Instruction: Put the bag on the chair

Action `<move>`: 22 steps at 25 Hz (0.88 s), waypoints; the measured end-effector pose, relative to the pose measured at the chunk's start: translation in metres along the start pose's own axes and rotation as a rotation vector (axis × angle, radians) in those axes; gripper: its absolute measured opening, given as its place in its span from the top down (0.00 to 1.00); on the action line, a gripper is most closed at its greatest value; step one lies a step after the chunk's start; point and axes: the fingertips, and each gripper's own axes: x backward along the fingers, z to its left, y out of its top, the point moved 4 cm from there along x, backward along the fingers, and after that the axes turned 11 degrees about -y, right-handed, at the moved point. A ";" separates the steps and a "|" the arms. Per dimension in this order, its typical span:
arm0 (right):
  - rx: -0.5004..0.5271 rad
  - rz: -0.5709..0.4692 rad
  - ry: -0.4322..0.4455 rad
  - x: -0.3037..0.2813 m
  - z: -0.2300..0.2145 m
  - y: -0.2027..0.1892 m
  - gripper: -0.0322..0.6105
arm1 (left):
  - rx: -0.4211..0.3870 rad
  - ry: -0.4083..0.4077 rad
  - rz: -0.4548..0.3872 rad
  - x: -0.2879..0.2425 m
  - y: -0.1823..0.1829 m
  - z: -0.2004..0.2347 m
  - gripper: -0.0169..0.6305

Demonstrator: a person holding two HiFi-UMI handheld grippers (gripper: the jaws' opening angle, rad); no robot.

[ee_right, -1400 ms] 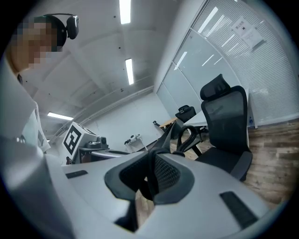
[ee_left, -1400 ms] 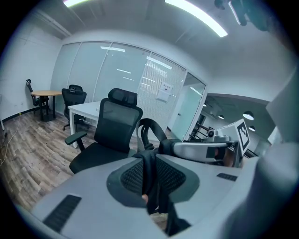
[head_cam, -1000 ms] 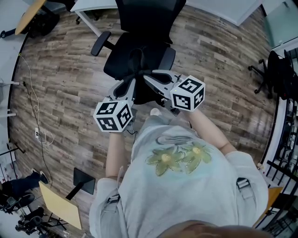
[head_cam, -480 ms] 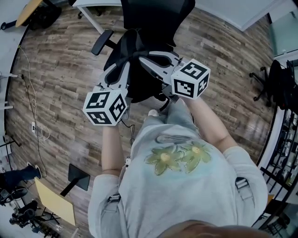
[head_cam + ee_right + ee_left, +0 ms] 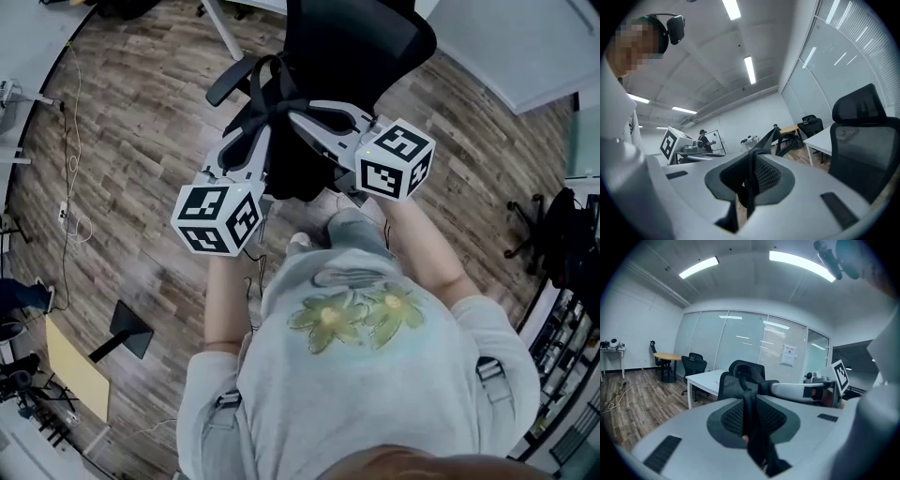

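Observation:
The black bag (image 5: 292, 161) hangs by its straps (image 5: 270, 82) between my two grippers, in front of the black office chair (image 5: 361, 47) and over its seat. My left gripper (image 5: 255, 139) is shut on one strap (image 5: 751, 414), which runs down between its jaws. My right gripper (image 5: 305, 114) is shut on the other strap (image 5: 749, 183). In the right gripper view the chair's backrest (image 5: 862, 136) stands close at the right. The seat is mostly hidden under the bag.
The chair's armrest (image 5: 228, 81) sticks out to the left. A white desk (image 5: 705, 380) stands behind the chair. On the wood floor, cables (image 5: 67, 211) lie at the left near a black stand base (image 5: 127, 328). Another chair (image 5: 555, 230) is at the right.
Both grippers have carried the bag forward and up toward the chair. The chair now sits closer and higher in the head view, with the bag over its seat.

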 end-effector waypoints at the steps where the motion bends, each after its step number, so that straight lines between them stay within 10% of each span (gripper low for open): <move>1: 0.008 0.005 0.017 -0.004 -0.005 0.004 0.89 | 0.000 0.016 -0.004 -0.004 0.003 0.002 0.87; 22: 0.076 0.146 0.316 -0.050 -0.085 0.023 0.88 | 0.107 0.305 -0.027 -0.071 0.011 0.022 0.87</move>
